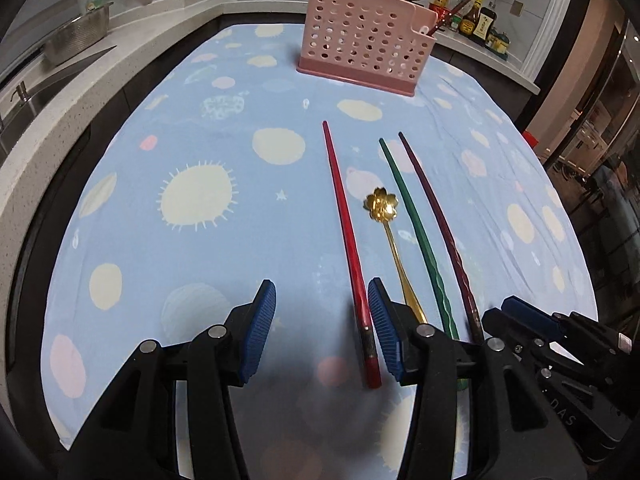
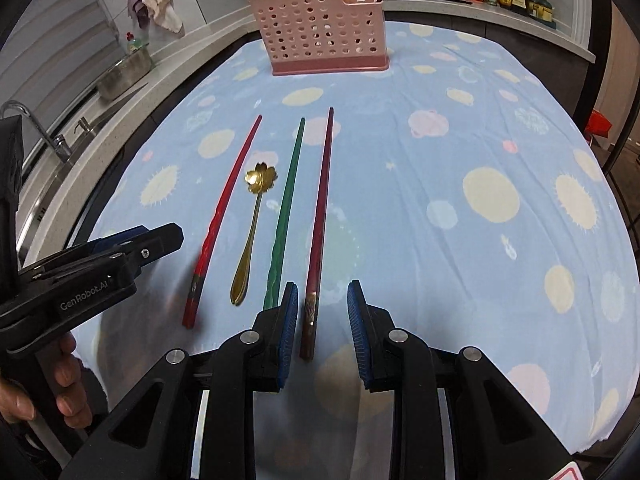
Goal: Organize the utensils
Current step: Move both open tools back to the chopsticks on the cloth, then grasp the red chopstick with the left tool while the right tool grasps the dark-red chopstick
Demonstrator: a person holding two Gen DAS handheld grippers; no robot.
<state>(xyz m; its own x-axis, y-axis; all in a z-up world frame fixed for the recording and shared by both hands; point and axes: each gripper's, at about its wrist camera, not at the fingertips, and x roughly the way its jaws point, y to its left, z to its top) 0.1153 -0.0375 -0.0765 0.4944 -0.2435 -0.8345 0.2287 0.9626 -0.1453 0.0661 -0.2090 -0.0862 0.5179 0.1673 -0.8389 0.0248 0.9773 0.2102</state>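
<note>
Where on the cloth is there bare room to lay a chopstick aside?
Free: the wide stretch of cloth right of the maroon chopstick, and the stretch left of the red chopstick toward the sink-side counter. Crowded: the row of red chopstick, gold spoon, green chopstick and maroon chopstick, ahead of both open claws.

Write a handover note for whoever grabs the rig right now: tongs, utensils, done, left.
Left tongs: open, low over the cloth, handle end of the red chopstick between the pads, not clamped.
Right tongs: open, straddling the handle end of the dark maroon chopstick, not clamped.
Lying side by side on the blue tablecloth: red chopstick, gold flower spoon, green chopstick, maroon chopstick.
Pink holder stands at the far end with a few utensils already in it.
Left: all four pieces go into the holder.
</note>
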